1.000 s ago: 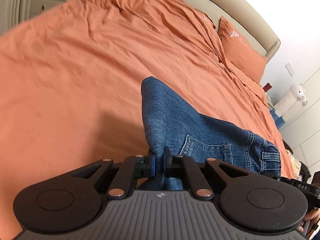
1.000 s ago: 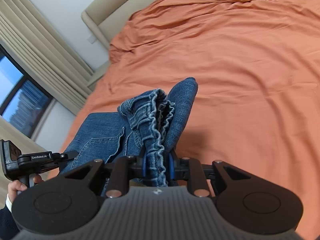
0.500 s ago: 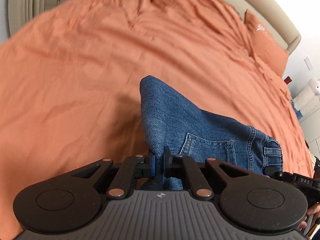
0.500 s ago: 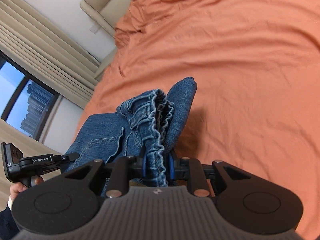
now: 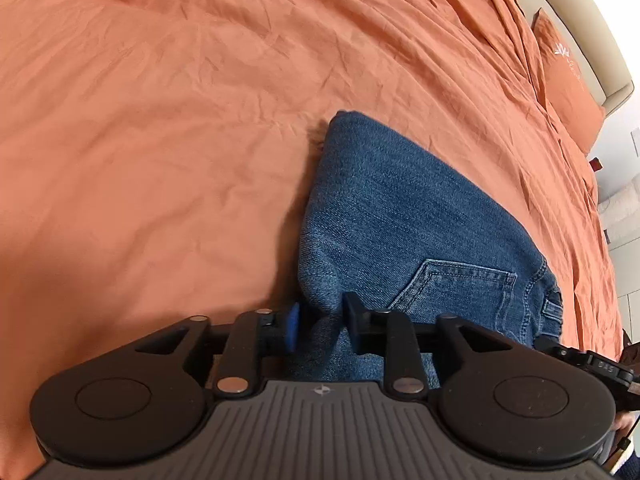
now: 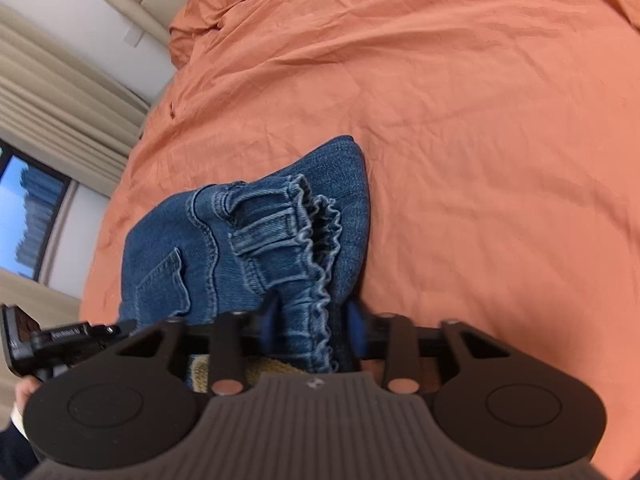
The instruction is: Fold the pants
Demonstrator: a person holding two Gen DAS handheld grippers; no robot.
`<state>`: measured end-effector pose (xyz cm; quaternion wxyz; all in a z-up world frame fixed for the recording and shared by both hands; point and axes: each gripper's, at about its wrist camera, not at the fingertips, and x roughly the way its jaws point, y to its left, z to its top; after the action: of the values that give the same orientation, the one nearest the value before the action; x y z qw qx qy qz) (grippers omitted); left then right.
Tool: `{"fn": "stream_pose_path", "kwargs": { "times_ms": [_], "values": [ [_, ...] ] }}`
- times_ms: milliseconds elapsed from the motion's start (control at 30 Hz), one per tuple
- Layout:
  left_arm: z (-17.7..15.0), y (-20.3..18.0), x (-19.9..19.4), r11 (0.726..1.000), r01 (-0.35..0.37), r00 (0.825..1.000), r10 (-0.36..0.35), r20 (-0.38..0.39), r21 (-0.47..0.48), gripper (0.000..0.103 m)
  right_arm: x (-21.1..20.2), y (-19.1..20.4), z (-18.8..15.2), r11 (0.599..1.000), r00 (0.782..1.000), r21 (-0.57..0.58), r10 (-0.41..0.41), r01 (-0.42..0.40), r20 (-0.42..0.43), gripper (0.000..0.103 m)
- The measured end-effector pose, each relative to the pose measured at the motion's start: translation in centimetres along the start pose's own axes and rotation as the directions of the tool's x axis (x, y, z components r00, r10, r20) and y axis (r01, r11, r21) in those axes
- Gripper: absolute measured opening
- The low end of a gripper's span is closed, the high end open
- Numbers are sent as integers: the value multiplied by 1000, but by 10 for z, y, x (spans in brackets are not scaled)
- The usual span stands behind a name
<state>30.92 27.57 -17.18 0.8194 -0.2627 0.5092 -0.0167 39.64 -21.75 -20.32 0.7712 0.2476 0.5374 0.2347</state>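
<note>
Folded blue jeans [image 5: 400, 224] lie on the orange bedspread [image 5: 160, 120], back pocket up. My left gripper [image 5: 322, 320] sits low at their near edge, its jaws opening. A fold of denim stands between them, and the blue left pad [image 5: 292, 328] is clear of the cloth. In the right wrist view, the jeans [image 6: 248, 248] show their ruffled elastic waistband [image 6: 316, 264]. It runs loosely between the jaws of my right gripper [image 6: 314, 320], which are opening too. The left gripper's body [image 6: 60, 336] and a hand [image 6: 24, 396] show at the lower left.
An orange pillow [image 5: 568, 80] and a beige headboard [image 5: 580, 20] lie at the far right. Beige curtains [image 6: 60, 120] and a window [image 6: 32, 208] are beyond the bed's left side. Wide bedspread [image 6: 480, 140] stretches ahead of the jeans.
Both grippers have come down toward the bed with the jeans, which now rest on the bedspread. Both pairs of jaws, shut on denim before, have parted.
</note>
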Motion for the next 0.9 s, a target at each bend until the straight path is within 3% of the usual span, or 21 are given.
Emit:
{"fn": "stream_pose_path", "kwargs": {
  "times_ms": [67, 200, 333, 400, 467, 533, 600, 700, 800, 900],
  "values": [
    [1, -5, -11, 999, -29, 999, 28, 36, 33, 33, -11, 6, 6, 999, 1000, -34, -12, 12, 1, 48],
    [8, -13, -30, 996, -57, 993, 49, 105, 73, 33, -38, 17, 24, 993, 997, -112, -28, 36, 74, 49],
    [20, -24, -29, 997, -55, 990, 48, 133, 53, 33, -29, 13, 50, 999, 997, -44, -9, 12, 76, 49],
    [23, -26, -24, 999, -40, 990, 35, 138, 34, 33, -9, 6, 57, 999, 1000, 32, 11, -12, 25, 47],
    [23, -29, -21, 998, -40, 990, 34, 140, 40, 33, 2, -4, 56, 990, 998, 126, 66, -67, 9, 42],
    [23, -32, -17, 998, -44, 990, 36, 134, 55, 33, 1, -5, 55, 989, 996, 117, 84, -87, 27, 30],
    [22, -32, -11, 996, -55, 990, 46, 131, 69, 33, -6, -5, 53, 992, 994, 77, 100, -103, 36, 2],
    [22, -29, -3, 996, -66, 991, 58, 121, 67, 31, -21, 2, 52, 989, 988, 10, 146, -146, 51, 0],
    [23, -29, 1, 996, -65, 990, 57, 126, 66, 27, -36, 23, 51, 992, 989, -93, 92, -81, 117, 0],
    [23, -31, 10, 987, -130, 986, 118, 118, 96, 17, -26, 23, 51, 994, 993, -106, -1, 14, 120, 0]
  ]
}}
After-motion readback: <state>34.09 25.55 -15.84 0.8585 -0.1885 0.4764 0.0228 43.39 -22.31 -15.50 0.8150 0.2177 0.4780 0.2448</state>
